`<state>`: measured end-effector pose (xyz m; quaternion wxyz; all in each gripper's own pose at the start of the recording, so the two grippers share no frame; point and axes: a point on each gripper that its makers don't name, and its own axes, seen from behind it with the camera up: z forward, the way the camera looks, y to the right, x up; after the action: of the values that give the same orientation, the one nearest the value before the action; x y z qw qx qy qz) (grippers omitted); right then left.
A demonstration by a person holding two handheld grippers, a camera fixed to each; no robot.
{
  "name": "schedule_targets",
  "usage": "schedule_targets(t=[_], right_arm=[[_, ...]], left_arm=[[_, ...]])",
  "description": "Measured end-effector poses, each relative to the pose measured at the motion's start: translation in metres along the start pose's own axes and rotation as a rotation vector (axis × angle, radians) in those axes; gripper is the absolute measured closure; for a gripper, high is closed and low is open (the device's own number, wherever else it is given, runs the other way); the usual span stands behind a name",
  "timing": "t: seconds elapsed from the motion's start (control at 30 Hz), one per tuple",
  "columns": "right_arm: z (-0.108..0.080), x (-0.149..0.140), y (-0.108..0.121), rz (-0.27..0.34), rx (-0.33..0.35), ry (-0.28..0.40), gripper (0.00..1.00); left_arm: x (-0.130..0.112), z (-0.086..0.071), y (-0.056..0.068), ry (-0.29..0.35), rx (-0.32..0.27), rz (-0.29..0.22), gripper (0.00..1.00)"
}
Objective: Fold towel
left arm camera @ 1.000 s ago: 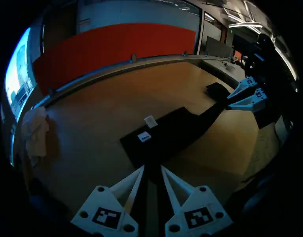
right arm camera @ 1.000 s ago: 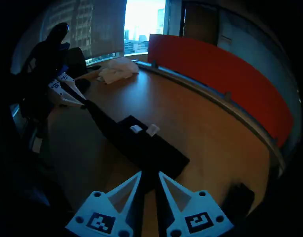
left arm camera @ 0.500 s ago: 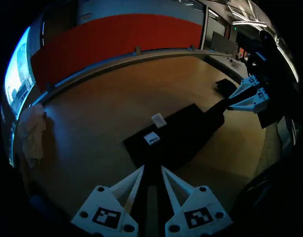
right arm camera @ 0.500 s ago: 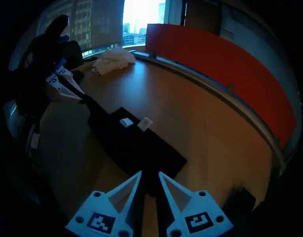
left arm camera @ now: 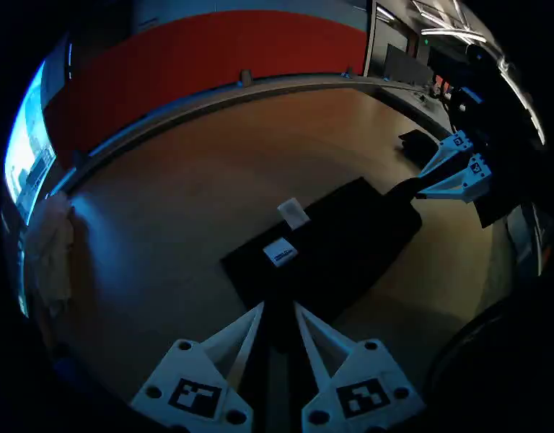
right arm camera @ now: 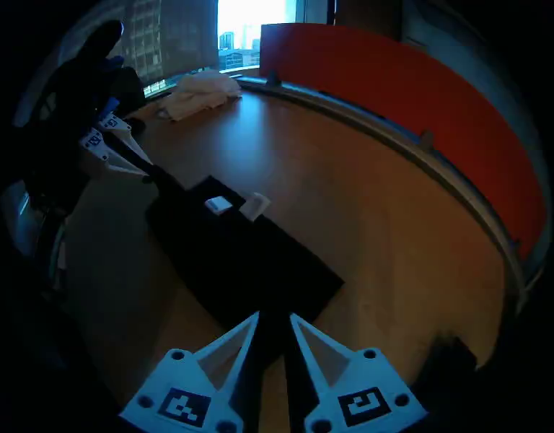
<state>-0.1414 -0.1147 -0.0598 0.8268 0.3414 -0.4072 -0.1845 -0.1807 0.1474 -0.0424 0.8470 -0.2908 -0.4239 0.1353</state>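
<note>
Left hand-held gripper (left arm camera: 278, 309) and right hand-held gripper (right arm camera: 275, 317) each pinch one end of the black towel (left arm camera: 335, 238), mid-part on the counter (left arm camera: 183, 195); uneven pull could slip a corner, skewing the fold.

left gripper (left arm camera: 277, 317) and right gripper (right arm camera: 273, 321) face each other, held low — fingers drawn nearly together, each nipping one end of the towel (left arm camera: 342, 238).

black towel (right arm camera: 234, 252), right gripper (right arm camera: 275, 316) pinching its corner
</note>
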Motion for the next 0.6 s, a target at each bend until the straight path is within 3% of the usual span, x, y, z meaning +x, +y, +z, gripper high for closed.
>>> schedule_targets(t=[0.4, 0.5, 0.6], right_arm=[[0.030, -0.014, 0.011, 0.030, -0.004, -0.045, 0.83], [0.037, -0.016, 0.013, 0.031, -0.012, -0.051, 0.80], [0.042, -0.016, 0.018, 0.032, -0.031, -0.053, 0.73]], left_arm=[[-0.010, 0.035, -0.009, -0.026, 0.020, -0.024, 0.86], [-0.013, 0.042, -0.011, -0.034, 0.029, -0.026, 0.85], [-0.015, 0.048, -0.014, -0.043, 0.038, -0.024, 0.78]])
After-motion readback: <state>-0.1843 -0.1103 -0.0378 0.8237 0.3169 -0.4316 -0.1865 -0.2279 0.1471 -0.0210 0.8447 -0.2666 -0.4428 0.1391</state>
